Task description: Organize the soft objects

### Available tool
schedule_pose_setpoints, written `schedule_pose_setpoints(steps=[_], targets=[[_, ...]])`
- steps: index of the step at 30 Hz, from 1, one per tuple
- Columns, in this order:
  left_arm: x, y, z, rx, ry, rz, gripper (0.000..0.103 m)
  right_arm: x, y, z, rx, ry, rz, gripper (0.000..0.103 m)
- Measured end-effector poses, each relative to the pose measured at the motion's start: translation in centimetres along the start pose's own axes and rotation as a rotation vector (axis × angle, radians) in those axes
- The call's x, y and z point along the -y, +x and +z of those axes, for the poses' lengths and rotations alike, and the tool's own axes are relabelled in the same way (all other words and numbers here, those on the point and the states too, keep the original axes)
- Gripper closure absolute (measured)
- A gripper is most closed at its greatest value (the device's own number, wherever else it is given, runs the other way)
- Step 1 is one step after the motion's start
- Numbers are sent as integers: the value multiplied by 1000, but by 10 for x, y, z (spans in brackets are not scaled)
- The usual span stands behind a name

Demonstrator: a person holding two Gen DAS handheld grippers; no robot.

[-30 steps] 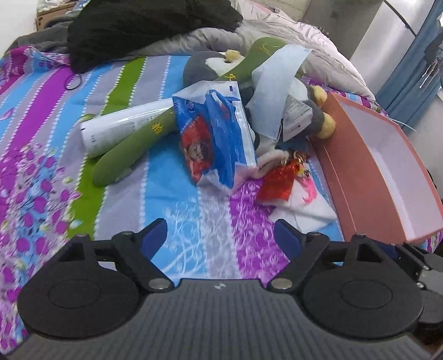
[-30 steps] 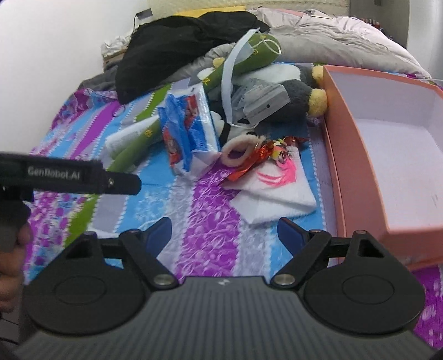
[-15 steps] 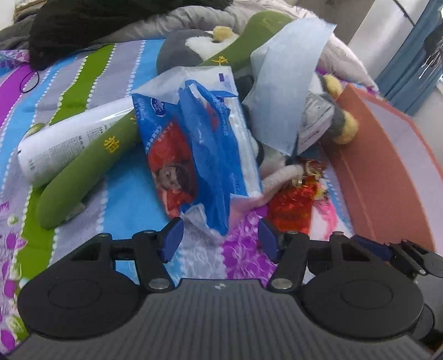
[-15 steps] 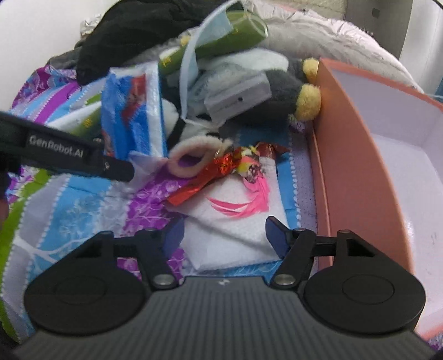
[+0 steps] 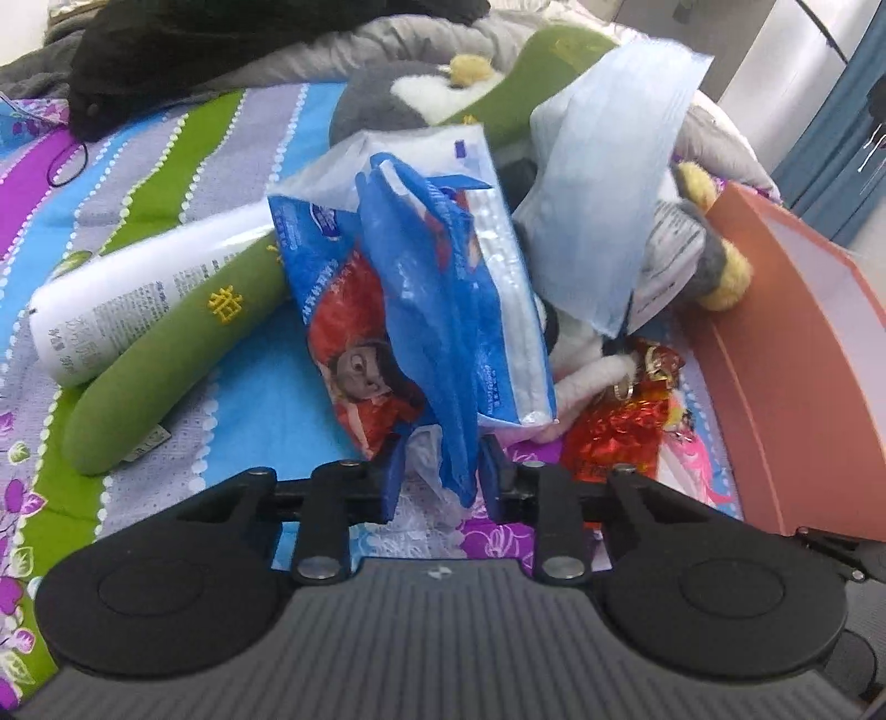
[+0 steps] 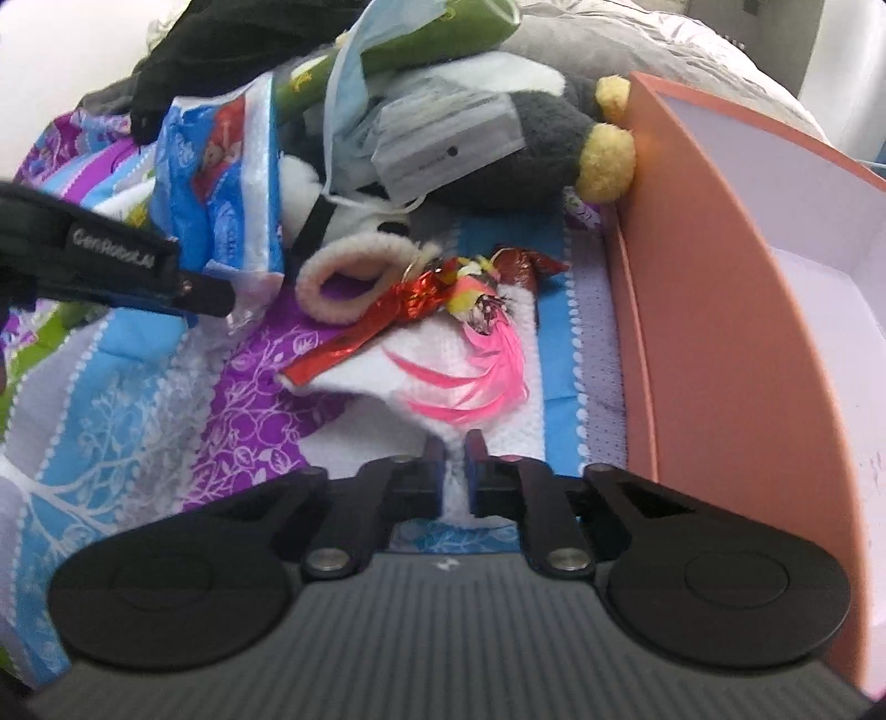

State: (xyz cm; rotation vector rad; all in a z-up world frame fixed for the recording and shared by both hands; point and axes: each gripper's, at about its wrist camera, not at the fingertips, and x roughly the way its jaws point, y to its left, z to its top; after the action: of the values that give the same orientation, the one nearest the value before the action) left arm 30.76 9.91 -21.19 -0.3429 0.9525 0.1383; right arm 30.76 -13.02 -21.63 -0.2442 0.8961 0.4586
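My left gripper (image 5: 440,471) is shut on the near end of a blue and red tissue pack (image 5: 421,310), which also shows in the right wrist view (image 6: 221,171). My right gripper (image 6: 455,471) is shut on the near edge of a white folded towel (image 6: 443,365) with pink feathers on it. A grey plush penguin (image 6: 531,138), a green plush tube (image 5: 171,354), a blue face mask (image 5: 609,183) and a red foil toy (image 5: 620,432) lie heaped behind. The left gripper's side (image 6: 111,266) shows in the right wrist view.
An open orange box (image 6: 720,310) with a white inside stands at the right, also in the left wrist view (image 5: 786,354). A white bottle (image 5: 144,293) lies by the green tube. Black clothing (image 5: 221,44) and a grey quilt lie at the back of the striped bedspread (image 5: 166,166).
Both grippers moved forward and closed: the left onto the tissue pack's end, the right onto the white towel's edge.
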Motion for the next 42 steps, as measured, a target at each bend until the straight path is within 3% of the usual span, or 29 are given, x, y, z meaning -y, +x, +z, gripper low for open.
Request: schedule_pose_setpoints(steps=[12, 25, 34, 37, 38, 39, 40, 42], targets=[[-1, -65, -39, 32, -46, -48, 75, -19, -54, -17, 23, 8, 55, 94], [-14, -119, -116, -54, -73, -84, 75, -40, -94, -62, -13, -28, 85, 94], [-29, -133, -152, -116, -100, -86, 71, -44, -93, -86, -91, -5, 145, 91], [-30, -134, -153, -121, -126, -74, 61, -42, -94, -84, -102, 19, 174, 80], [-31, -135, -154, -116, -144, -89, 59, -41, -95, -83, -103, 27, 183, 68], [-32, -135, -152, -107, -167, -114, 50, -39, -96, -82, -100, 38, 191, 56], [-35, -136, -152, -94, -199, -145, 41, -38, -98, -82, -99, 46, 195, 50], [-37, -138, -151, -75, -237, -176, 40, -35, -98, -81, -99, 66, 207, 40]])
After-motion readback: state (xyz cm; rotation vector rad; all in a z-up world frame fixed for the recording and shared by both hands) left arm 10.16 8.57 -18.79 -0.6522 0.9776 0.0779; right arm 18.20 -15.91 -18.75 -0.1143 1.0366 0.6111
